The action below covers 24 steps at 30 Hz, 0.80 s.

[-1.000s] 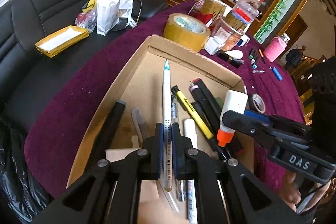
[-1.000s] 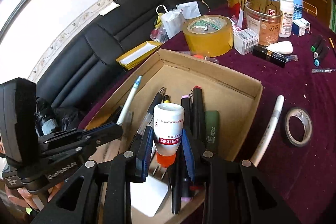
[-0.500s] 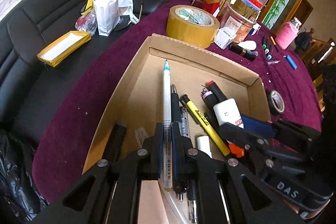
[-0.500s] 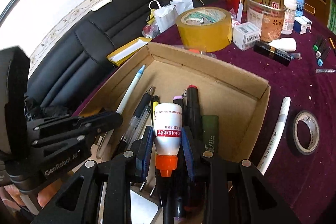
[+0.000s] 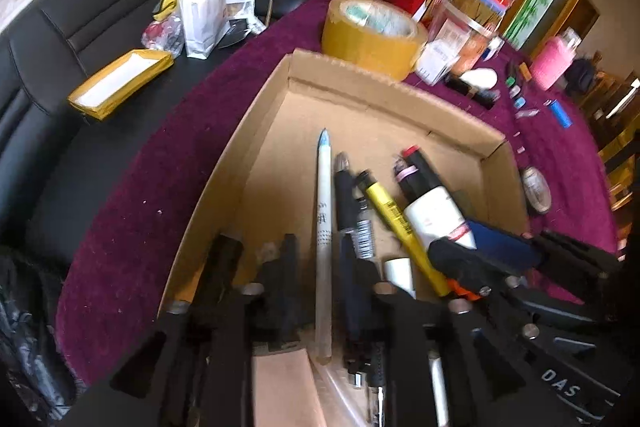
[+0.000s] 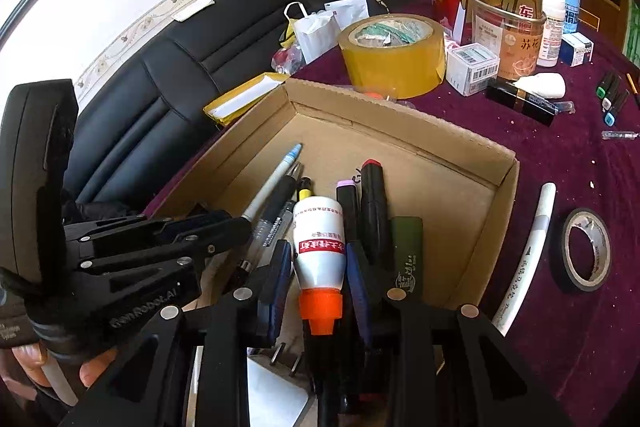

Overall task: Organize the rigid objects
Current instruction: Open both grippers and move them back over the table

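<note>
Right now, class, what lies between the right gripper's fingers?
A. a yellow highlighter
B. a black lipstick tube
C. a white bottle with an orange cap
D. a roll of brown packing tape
C: in the right wrist view the white bottle with an orange cap sits between the right gripper's blue pads, over the cardboard box.

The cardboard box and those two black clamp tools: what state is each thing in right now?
Open-topped cardboard box: holds pens and markers.
White pen with blue tip: lying in box, released.
Left gripper: fingers opening, apart from pen.
White glue bottle with orange cap: between right gripper fingers, which are opening.
</note>
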Available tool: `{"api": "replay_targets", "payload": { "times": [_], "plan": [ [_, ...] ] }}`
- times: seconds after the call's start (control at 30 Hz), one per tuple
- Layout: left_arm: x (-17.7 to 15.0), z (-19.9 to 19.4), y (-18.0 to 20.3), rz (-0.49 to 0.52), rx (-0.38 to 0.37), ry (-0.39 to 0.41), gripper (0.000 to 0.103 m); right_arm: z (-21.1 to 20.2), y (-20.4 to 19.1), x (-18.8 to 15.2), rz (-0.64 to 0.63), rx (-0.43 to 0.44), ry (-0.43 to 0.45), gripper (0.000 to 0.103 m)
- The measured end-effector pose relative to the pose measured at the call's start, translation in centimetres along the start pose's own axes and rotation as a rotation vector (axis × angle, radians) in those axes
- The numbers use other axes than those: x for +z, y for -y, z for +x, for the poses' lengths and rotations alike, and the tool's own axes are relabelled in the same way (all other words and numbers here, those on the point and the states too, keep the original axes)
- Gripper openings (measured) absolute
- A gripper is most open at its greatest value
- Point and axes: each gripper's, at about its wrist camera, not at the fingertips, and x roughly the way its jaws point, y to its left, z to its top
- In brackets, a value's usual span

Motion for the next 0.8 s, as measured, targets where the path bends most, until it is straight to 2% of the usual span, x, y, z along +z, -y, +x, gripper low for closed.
{"api": "replay_targets", "payload": {
  "times": [0.03, 0.07, 0.1, 0.13, 0.17, 0.27, 0.43, 0.6, 0.8],
  "plan": [
    [-0.1, -0.4, -0.1, -0.005, -0.011, 0.017, 0.051, -0.3, -0.1, 0.0, -0.002, 0.003, 0.004, 0.039],
    [-0.2, -1.0, -0.2, -0.012, 0.011, 0.043, 0.064, -0.9, -0.3, -0.1, -0.003, 0.006, 0.017, 0.044],
    [-0.3, -1.6, -0.3, -0.014, 0.027, 0.075, 0.073, -1.6, -0.4, -0.2, -0.006, 0.014, 0.036, 0.047],
    [-0.4, -2.1, -0.2, -0.013, 0.03, 0.093, 0.074, -2.2, -0.5, -0.5, -0.01, 0.024, 0.052, 0.054],
    [-0.6, -2.6, -0.2, -0.014, 0.024, 0.1, 0.074, -2.9, -0.6, -0.9, -0.017, 0.034, 0.065, 0.055],
    [-1.2, -3.7, 0.6, -0.017, -0.012, 0.107, 0.074, -4.5, -0.6, -2.0, -0.021, 0.053, 0.078, 0.055],
    [-2.4, -5.0, 3.7, 0.028, -0.013, 0.132, 0.074, -7.6, 1.7, -3.6, 0.003, 0.083, 0.1, 0.055],
    [-3.1, -5.6, 8.3, 0.105, -0.031, 0.141, 0.074, -10.5, 8.5, -4.5, 0.12, 0.089, 0.135, 0.055],
    [-2.9, -4.2, 13.8, 0.21, -0.029, 0.116, 0.074, -11.6, 16.3, -5.6, 0.291, 0.073, 0.185, 0.055]
  ]
}}
